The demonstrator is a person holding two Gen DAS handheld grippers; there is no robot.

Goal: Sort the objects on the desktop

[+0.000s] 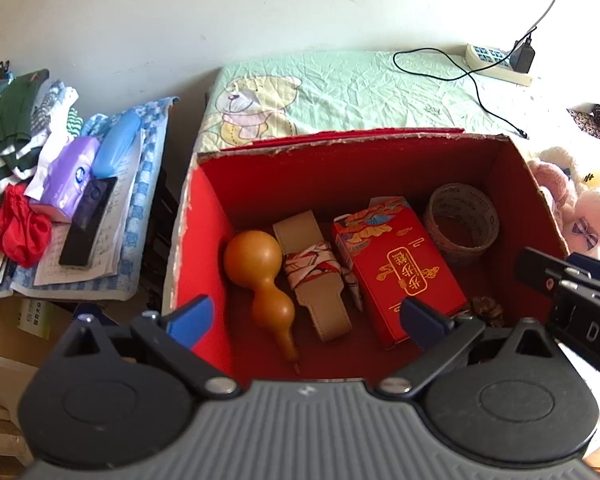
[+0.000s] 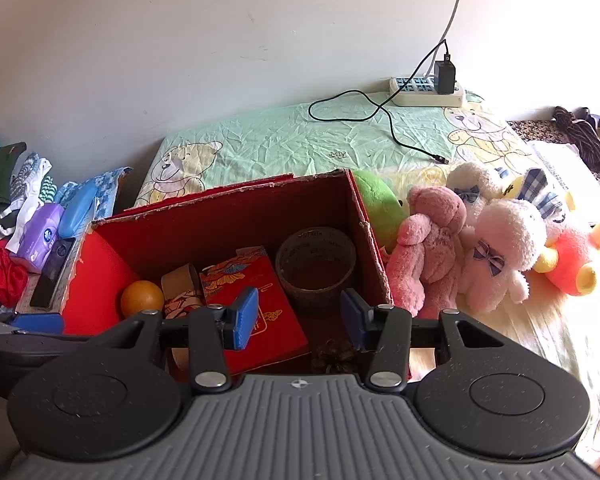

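On the left, the purple tissue pack (image 1: 66, 176) and blue case (image 1: 116, 148) sit outside the red box (image 1: 340, 168) — maybe not sorted yet. Inside the box, from left to right, lie the gourd (image 1: 262, 276), the tan strap (image 1: 312, 276), the red packet (image 1: 400, 272) and the tape roll (image 1: 462, 220). The left gripper (image 1: 304, 316) and right gripper (image 2: 298, 316) hover over the box, jaws apart and holding nothing — ready to pick. The soft toys (image 2: 480, 248) wait on the bed at the right.

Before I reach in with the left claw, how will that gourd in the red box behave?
The gourd looks smooth and glossy, so probably slippery. Its rounded bulbs suggest it may roll toward the beige case. The thin stem tip looks fragile.
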